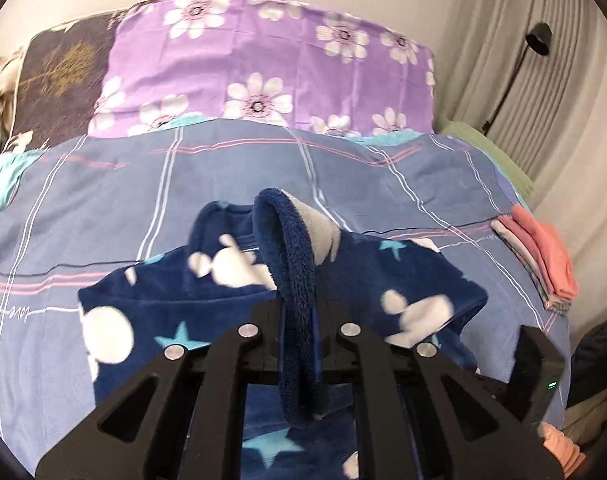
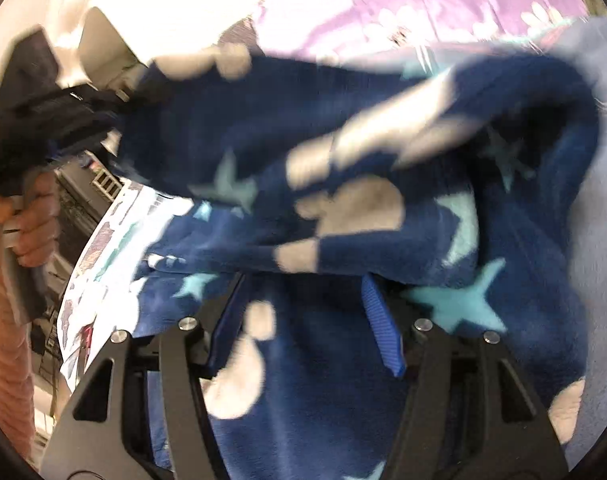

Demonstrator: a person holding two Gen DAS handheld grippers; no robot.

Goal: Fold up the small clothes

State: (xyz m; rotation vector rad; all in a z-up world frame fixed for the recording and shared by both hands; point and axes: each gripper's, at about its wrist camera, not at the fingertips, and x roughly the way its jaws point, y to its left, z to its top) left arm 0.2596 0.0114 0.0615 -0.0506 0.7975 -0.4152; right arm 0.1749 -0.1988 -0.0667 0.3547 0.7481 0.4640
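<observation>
The checked bedspread [image 1: 103, 200] is serving as the folding surface, and the navy fleece garment [image 1: 231, 272] is lying across its middle. The left gripper [image 1: 299, 320] is pinching its raised edge to fold it; the right gripper [image 2: 303, 320] is gaping wide over the fleece.

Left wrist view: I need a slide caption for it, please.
Left gripper pinches the fleece garment's thick hem above the checked bedsheet.

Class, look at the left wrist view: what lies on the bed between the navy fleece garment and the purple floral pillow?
Only bare checked blue bedsheet lies between the navy fleece garment and the purple floral pillow; the left wrist view shows it.
</observation>
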